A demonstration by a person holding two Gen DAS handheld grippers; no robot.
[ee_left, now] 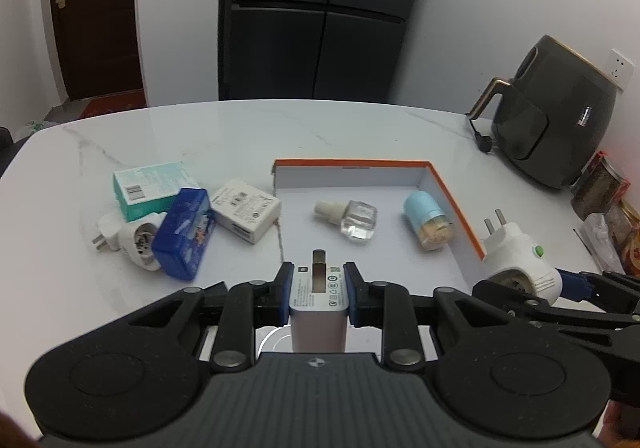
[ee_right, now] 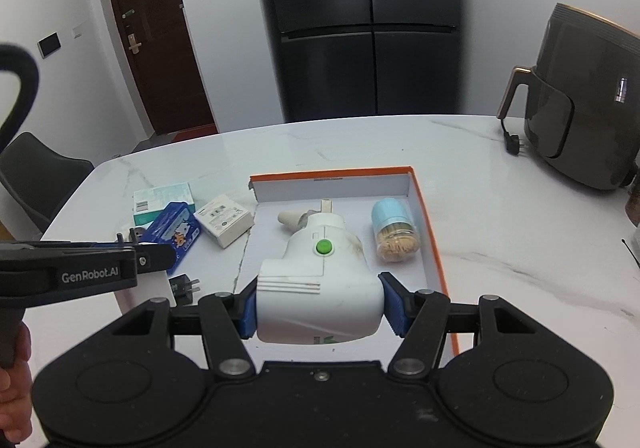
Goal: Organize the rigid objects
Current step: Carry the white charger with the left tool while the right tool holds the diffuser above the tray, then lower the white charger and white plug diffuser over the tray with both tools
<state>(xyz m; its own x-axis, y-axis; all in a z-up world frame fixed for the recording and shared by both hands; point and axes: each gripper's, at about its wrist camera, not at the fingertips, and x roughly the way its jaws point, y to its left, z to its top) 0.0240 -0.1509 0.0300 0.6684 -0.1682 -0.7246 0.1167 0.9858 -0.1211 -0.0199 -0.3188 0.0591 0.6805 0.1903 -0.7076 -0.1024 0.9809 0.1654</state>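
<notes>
Right now my left gripper (ee_left: 318, 286) is clamped tight on a white charger block (ee_left: 318, 300), low centre of frame. My right gripper (ee_right: 320, 306) grips a white plug-in device (ee_right: 320, 288) with jaws half-wide, before the orange-rimmed tray (ee_right: 430, 232).

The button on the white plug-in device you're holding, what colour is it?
Green, with a white ring around it; clearest in the right wrist view.

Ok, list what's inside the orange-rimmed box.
Inside the orange-rimmed box: a clear liquid refill bottle and a blue-capped toothpick jar, both lying down. The near part of its floor is hidden behind the left gripper and its white charger.
</notes>
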